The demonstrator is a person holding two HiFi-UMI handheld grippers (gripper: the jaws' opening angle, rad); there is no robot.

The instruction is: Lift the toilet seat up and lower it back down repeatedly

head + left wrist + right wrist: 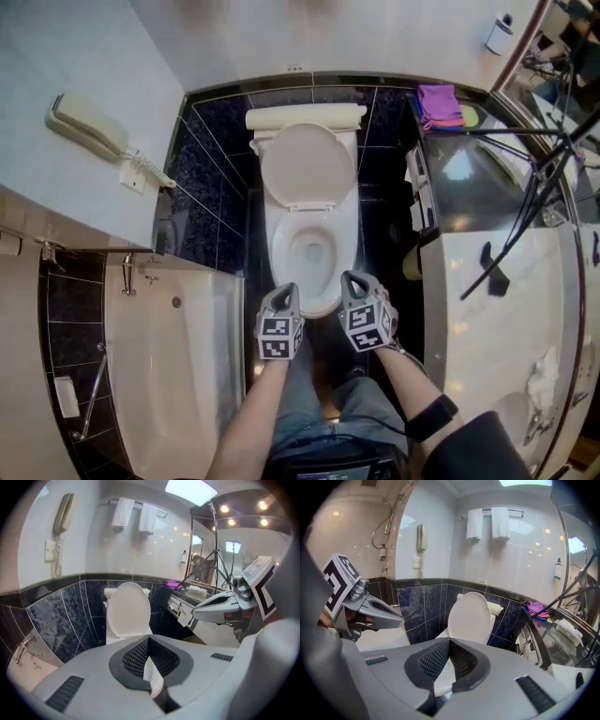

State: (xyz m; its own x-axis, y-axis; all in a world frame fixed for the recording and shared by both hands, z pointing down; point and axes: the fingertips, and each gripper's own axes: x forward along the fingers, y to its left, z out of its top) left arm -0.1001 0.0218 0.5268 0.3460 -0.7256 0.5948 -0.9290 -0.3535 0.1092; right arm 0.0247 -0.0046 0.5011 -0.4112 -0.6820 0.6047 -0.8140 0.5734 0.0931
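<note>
Before bowl | toilet seat upright | left tongs, right tongs closed

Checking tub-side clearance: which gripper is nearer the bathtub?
Left. The left gripper hangs just beside the bathtub; the right gripper is farther over, toward the counter.

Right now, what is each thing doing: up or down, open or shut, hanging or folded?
toilet lid: up, standing upright.
left gripper: shut, empty.
right gripper: shut, empty.
wall phone: handset hung up.
towels: hanging, folded over.
purple cloth: folded, lying flat.
</note>
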